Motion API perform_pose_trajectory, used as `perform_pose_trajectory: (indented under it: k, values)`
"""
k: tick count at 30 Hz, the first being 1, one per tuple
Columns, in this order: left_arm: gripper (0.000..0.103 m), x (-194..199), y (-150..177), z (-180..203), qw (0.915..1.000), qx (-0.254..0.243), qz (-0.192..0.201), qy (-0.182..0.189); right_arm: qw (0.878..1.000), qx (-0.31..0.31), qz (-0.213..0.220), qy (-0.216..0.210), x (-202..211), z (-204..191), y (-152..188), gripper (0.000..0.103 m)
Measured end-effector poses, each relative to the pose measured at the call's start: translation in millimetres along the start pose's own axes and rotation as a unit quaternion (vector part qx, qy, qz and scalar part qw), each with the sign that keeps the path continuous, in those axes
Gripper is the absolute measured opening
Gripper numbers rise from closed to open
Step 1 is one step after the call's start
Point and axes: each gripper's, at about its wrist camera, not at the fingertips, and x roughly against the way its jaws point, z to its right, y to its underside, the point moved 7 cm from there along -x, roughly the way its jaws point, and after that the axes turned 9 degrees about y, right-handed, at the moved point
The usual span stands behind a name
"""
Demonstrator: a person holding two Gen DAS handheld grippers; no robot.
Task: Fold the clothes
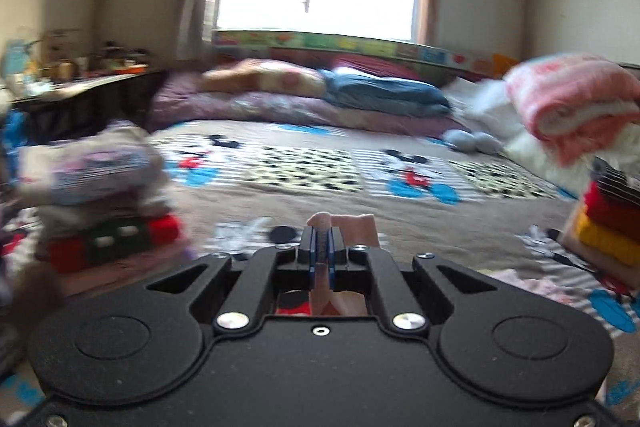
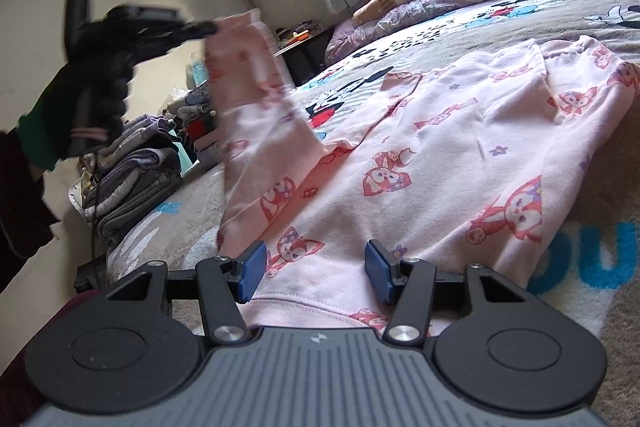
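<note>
- Up at the right-wrist frame's upper left, the left gripper [image 2: 210, 27] pinched the pink garment's [image 2: 420, 155] sleeve, lifted off the bed [image 2: 592, 7].
- Lower centre, the right gripper [image 2: 316, 267] stood spread over the garment's hem, pads not pressing.

Right gripper [image 2: 316, 269]: blue fingers [image 2: 251, 269] apart, pink cartoon-print pyjama garment [image 2: 460, 147] lying between and ahead of them on the bed [image 2: 600, 187]. Up-left of the fingers, left gripper [image 2: 208, 27] clamped on a lifted sleeve [image 2: 248, 75]. Folded grey clothes stack [image 2: 136, 183] far left.
</note>
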Motion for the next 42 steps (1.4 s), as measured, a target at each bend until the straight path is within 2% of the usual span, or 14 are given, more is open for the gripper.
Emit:
perform_pose_trajectory:
  k: [6, 11, 19, 23, 26, 31, 32, 33, 35, 36, 39, 42]
  values:
    - [0.003, 37, 30, -52, 0.9967, 0.057, 0.018, -0.055, 1.000, -0.003, 0.008, -0.006, 2, 2, 0, 0.055]
    - [0.003, 60, 72, -86, 0.9904, 0.105, 0.020, -0.088, 1.000, -0.001, 0.012, -0.005, 2, 2, 1, 0.054]
    - [0.003, 68, 132, -128, 0.9767, 0.183, 0.019, -0.111, 1.000, -0.002, 0.011, -0.003, 0, 3, 1, 0.054]
    - [0.003, 63, 161, -144, 0.9718, 0.199, 0.001, -0.128, 1.000, -0.003, 0.011, -0.002, 1, 3, 2, 0.054]
    - [0.003, 54, 174, -154, 0.9671, 0.221, -0.013, -0.126, 1.000, -0.004, 0.010, -0.003, 1, 4, 2, 0.054]
    - [0.007, 43, 185, -155, 0.9676, 0.206, -0.050, -0.137, 1.000, -0.004, 0.010, 0.000, 0, 3, 2, 0.054]
    - [0.011, 46, 184, -156, 0.9668, 0.205, -0.048, -0.145, 1.000, -0.002, 0.010, 0.001, 1, 3, 2, 0.054]
    - [0.019, 49, 183, -156, 0.9661, 0.202, -0.046, -0.155, 1.000, -0.001, 0.011, 0.003, 1, 2, 2, 0.054]
    - [0.021, 57, 177, -151, 0.9667, 0.169, -0.040, -0.188, 1.000, 0.004, 0.012, 0.008, 2, 1, 3, 0.054]
    - [0.021, 59, 173, -144, 0.9687, 0.154, -0.034, -0.192, 1.000, 0.008, 0.014, 0.012, 2, 1, 4, 0.054]
    - [0.021, 55, 164, -114, 0.9824, 0.115, -0.021, -0.146, 0.999, 0.025, 0.018, 0.028, 3, -3, 6, 0.054]
    - [0.021, 38, 164, -88, 0.9922, 0.078, -0.035, -0.091, 0.997, 0.050, 0.022, 0.051, 4, -9, 8, 0.054]
